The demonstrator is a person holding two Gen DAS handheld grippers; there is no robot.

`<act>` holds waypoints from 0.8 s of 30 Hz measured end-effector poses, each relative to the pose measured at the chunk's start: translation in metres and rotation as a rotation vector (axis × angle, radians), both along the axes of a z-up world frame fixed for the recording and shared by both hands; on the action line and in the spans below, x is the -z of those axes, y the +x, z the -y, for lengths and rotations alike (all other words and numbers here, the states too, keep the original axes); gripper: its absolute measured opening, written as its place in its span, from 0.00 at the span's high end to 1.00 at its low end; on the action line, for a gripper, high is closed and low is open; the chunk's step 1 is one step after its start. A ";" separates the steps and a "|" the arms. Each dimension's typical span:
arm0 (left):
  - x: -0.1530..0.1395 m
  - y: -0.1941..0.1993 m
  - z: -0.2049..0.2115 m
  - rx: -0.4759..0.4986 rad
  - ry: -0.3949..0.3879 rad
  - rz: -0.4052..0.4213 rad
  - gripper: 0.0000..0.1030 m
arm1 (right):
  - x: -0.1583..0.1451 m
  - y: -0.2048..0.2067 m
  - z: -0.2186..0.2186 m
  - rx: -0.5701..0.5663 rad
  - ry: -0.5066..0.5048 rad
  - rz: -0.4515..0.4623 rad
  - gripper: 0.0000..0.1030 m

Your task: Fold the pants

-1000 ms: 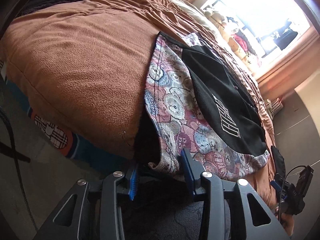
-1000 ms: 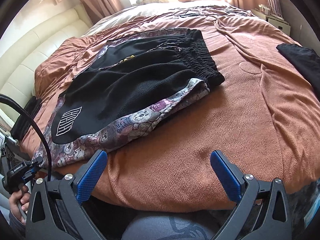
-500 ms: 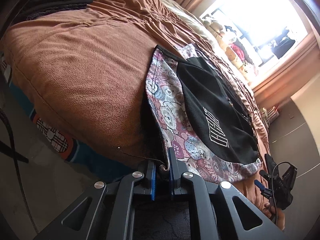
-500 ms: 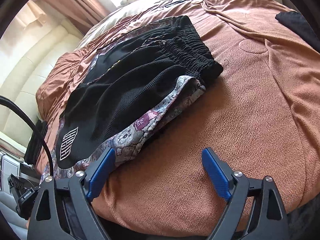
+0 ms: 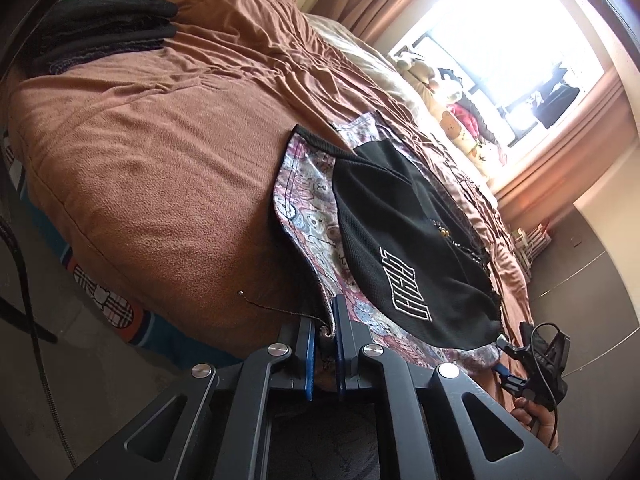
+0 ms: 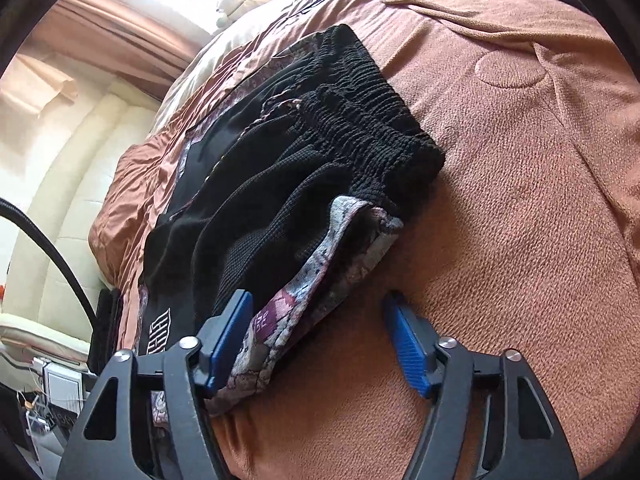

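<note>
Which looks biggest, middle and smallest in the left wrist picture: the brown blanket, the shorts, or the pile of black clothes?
1. Brown blanket: covers most of the bed.
2. Shorts: closer to the camera, so they may look bigger than they are.
3. Pile of black clothes: smallest here, but farthest away and partly cut off by the picture's dark edge.

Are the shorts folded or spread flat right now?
Folded lengthwise: the shorts lie doubled on the bedspread, patterned side layers stacked.

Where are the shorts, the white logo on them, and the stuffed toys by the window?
Shorts [image 6: 340, 148]: right wrist view, elastic waistband.
Logo [image 5: 406, 290]: left wrist view, outlined letters.
Stuffed toys [image 5: 450, 126]: left wrist view, bear's body.
</note>
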State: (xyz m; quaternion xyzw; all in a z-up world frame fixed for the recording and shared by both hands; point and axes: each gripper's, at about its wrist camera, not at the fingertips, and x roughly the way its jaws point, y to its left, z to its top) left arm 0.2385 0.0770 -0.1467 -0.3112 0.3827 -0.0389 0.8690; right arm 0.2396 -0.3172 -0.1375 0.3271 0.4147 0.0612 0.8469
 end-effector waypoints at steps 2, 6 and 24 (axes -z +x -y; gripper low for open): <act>-0.003 0.001 -0.001 0.004 -0.009 0.007 0.93 | 0.004 0.004 0.006 0.018 0.031 -0.021 0.79; -0.012 0.001 -0.002 0.009 -0.016 0.036 0.93 | -0.006 0.002 0.005 -0.005 0.022 -0.020 0.92; -0.096 0.039 -0.001 -0.026 0.012 0.142 0.93 | -0.081 -0.002 -0.002 -0.040 -0.002 0.127 0.96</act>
